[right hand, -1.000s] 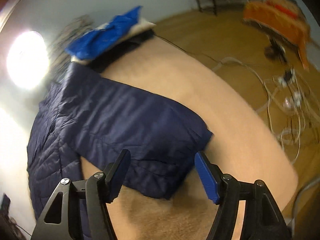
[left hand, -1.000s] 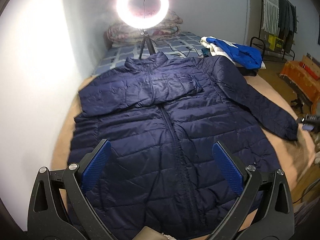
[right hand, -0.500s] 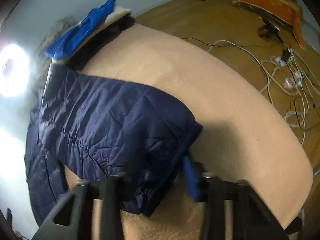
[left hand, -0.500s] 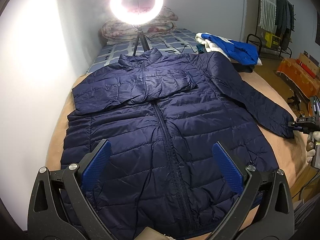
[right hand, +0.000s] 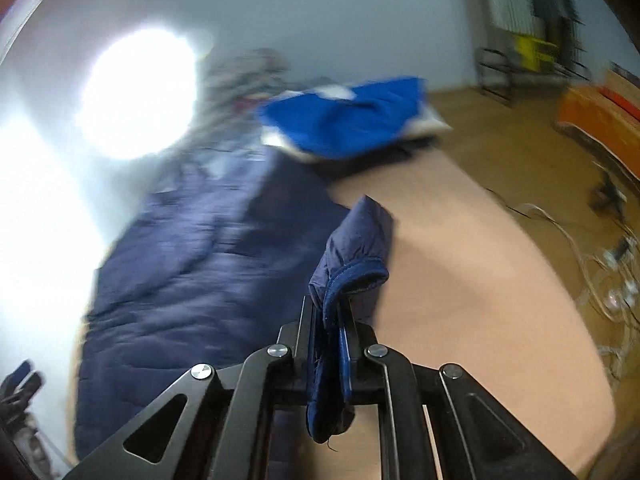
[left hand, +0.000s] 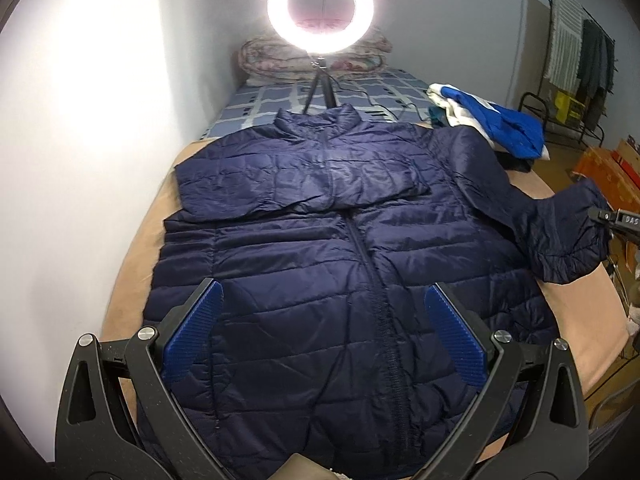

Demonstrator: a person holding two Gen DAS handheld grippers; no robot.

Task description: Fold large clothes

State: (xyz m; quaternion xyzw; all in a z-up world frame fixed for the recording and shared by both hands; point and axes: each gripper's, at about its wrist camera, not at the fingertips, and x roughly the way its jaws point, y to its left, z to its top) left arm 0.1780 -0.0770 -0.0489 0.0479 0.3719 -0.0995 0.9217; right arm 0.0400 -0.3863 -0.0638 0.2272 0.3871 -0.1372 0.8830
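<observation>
A navy quilted jacket [left hand: 320,248] lies front up on the tan bed cover [left hand: 132,240], its left sleeve folded across the chest. My left gripper [left hand: 324,336] is open and empty, held above the jacket's hem. My right gripper [right hand: 330,320] is shut on the cuff of the jacket's right sleeve [right hand: 352,256] and holds it lifted off the bed. In the left wrist view the lifted sleeve [left hand: 560,232] hangs at the right edge, with the right gripper's tip [left hand: 618,220] beside it.
A lit ring light on a tripod [left hand: 320,4] stands behind the collar. A blue and white garment pile [left hand: 492,124] lies at the far right of the bed. A white wall [left hand: 80,120] runs along the left. Cables [right hand: 600,264] lie on the wooden floor at the right.
My right gripper closed on the sleeve cuff and lifted it off the bed. The left gripper stayed open, pulling back a little over the hem.
</observation>
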